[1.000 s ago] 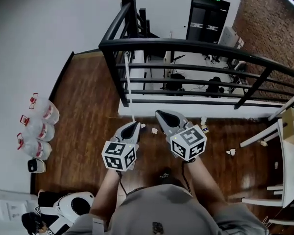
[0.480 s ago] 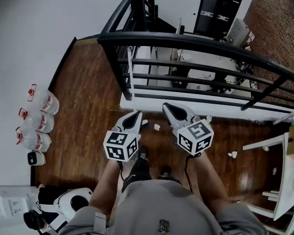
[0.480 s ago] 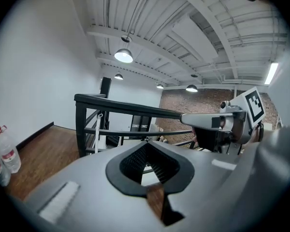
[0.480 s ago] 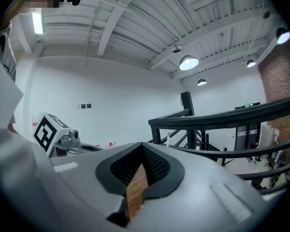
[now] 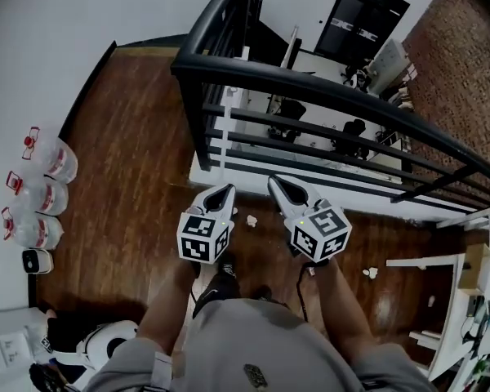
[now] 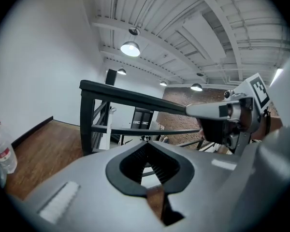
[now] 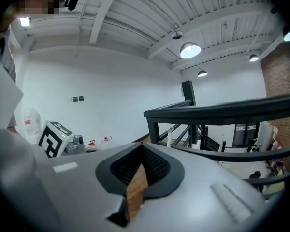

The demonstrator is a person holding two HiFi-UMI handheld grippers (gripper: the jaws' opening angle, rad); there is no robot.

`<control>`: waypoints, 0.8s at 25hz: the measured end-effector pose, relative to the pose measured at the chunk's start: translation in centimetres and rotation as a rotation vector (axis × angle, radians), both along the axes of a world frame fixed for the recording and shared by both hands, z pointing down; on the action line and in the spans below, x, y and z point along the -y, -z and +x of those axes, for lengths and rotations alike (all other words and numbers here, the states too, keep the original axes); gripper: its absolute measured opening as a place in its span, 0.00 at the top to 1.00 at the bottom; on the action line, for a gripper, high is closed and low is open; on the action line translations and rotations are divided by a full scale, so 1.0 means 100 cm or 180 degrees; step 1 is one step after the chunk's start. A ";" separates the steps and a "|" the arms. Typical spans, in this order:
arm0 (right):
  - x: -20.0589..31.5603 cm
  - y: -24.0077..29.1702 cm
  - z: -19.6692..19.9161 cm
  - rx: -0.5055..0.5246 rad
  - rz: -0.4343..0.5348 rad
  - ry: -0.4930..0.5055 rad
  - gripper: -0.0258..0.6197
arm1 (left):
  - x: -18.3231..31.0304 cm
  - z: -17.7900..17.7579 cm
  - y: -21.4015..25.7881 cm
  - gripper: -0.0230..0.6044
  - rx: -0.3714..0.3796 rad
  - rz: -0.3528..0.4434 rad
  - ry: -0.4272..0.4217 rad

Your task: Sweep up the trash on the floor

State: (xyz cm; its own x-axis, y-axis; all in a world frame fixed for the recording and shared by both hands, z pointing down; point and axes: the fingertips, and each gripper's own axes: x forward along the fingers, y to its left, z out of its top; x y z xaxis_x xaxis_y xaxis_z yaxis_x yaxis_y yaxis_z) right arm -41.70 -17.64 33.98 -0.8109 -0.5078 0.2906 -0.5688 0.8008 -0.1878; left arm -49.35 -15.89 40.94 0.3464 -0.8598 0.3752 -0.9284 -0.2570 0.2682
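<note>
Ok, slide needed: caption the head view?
Left gripper and right gripper, shut, above brown wooden floor with white scraps.

The left gripper [image 5: 226, 189] and the right gripper [image 5: 273, 181] both have shells of smooth, matt grey plastic. Their pads [image 6: 160, 166] are black, ribbed and rubbery. Beneath them the floor [image 5: 139, 178] is dark wood planking, varnished glossy enough to catch glare. Ahead of the tips, the railing [image 5: 310, 80] is black painted metal with a satin sheen. Between the two grippers lies a crumpled paper scrap [image 5: 251, 219], dull white. Well off to the left gripper's side stand clear plastic water bottles [image 5: 45, 162]. Far beyond the right gripper is a rough brick wall [image 5: 457, 64]. Behind both grippers, the person's shirt [image 5: 245, 345] is matt grey cloth.
</note>
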 end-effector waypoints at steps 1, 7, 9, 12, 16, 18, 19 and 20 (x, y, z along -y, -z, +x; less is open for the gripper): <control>0.005 -0.004 -0.005 -0.0001 -0.0022 -0.0008 0.96 | 0.010 -0.008 -0.010 0.95 0.0016 -0.0036 0.0022; 0.044 -0.028 -0.015 -0.0157 -0.0204 -0.0269 0.96 | 0.069 -0.039 -0.070 0.95 0.0094 -0.0295 0.0082; 0.062 -0.040 -0.019 -0.0210 -0.0275 -0.0346 0.96 | 0.089 -0.044 -0.089 0.94 0.0129 -0.0350 0.0083; 0.087 -0.057 -0.026 -0.0240 -0.0344 -0.0400 0.96 | 0.118 -0.050 -0.121 0.89 0.0181 -0.0439 0.0078; 0.111 -0.068 -0.037 -0.0261 -0.0356 -0.0380 0.96 | 0.154 -0.058 -0.167 0.79 0.0243 -0.0621 0.0068; 0.118 -0.071 -0.040 -0.0230 -0.0370 -0.0380 0.96 | 0.172 -0.062 -0.192 0.70 0.0307 -0.0726 0.0066; 0.120 -0.072 -0.040 -0.0203 -0.0394 -0.0369 0.96 | 0.180 -0.064 -0.205 0.69 0.0344 -0.0797 0.0077; 0.121 -0.073 -0.041 -0.0173 -0.0422 -0.0348 0.96 | 0.187 -0.066 -0.217 0.69 0.0387 -0.0868 0.0090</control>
State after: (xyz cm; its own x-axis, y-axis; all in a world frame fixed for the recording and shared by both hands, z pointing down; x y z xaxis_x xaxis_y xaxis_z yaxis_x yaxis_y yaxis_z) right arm -45.77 -29.72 41.25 -0.7342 -0.5465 0.4027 -0.6633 0.7038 -0.2542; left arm -55.99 -34.62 62.61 0.2620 -0.7302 0.6310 -0.9638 -0.1642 0.2102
